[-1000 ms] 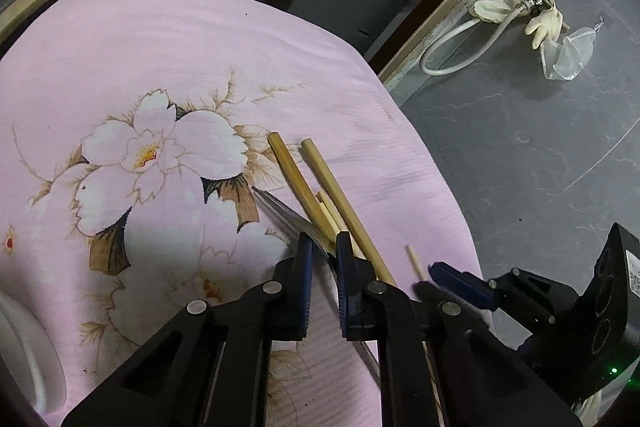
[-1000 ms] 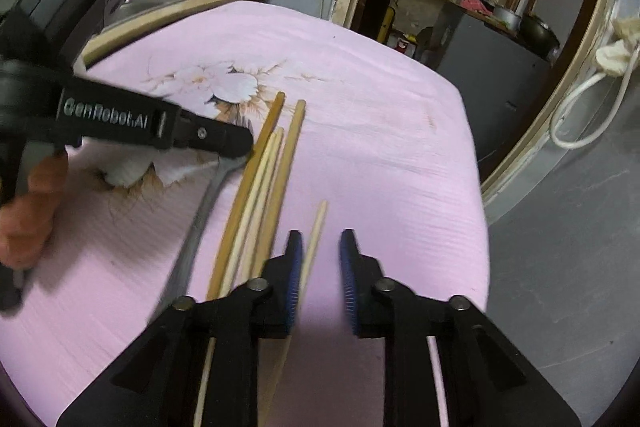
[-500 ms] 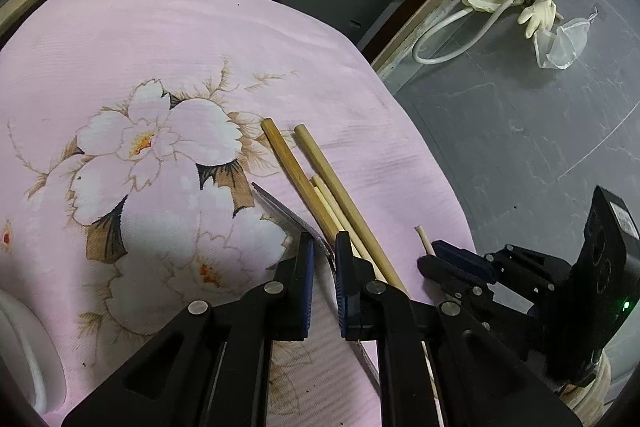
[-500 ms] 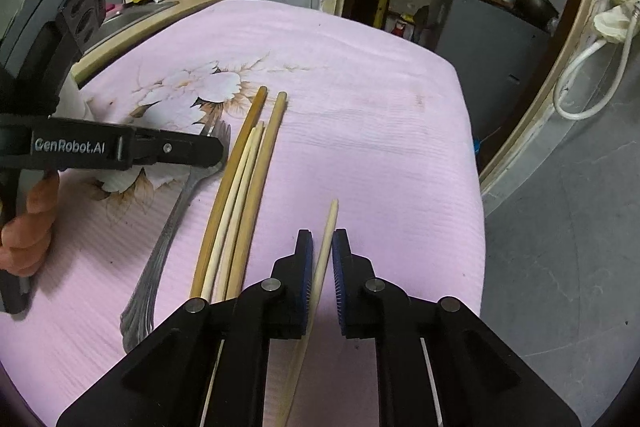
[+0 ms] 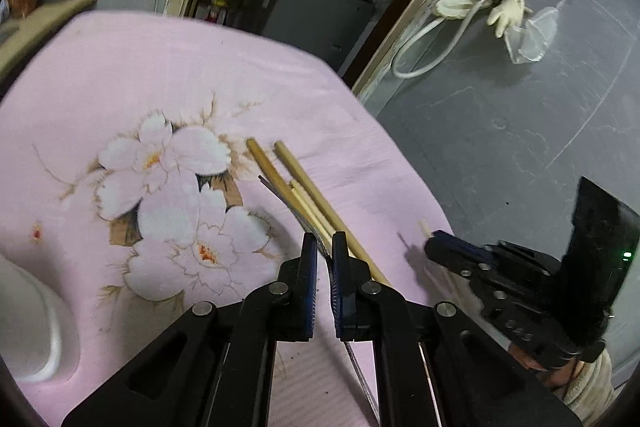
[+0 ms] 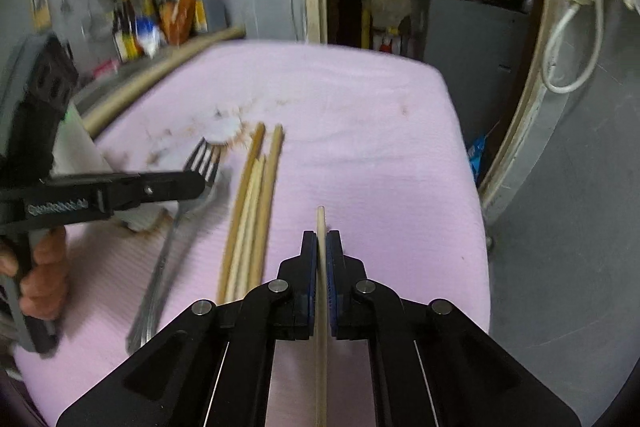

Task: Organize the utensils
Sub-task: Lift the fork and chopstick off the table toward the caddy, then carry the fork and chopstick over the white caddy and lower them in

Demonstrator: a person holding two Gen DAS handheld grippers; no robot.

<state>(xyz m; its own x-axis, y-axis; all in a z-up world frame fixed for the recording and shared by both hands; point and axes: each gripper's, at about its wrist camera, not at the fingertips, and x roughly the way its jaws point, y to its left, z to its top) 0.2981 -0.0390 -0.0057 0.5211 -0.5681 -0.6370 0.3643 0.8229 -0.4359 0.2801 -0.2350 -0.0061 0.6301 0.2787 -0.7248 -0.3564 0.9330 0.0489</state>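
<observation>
Your right gripper has just clamped the lone chopstick; your left gripper pinches the fork. Three chopsticks lie between them on the tabletop, unsorted.

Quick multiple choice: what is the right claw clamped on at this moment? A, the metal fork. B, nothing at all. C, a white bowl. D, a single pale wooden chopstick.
D: in the right wrist view the right claw has its blue pads pressed on a single pale wooden chopstick, apart from the chopstick bundle and metal fork lying on the pink cloth.
</observation>
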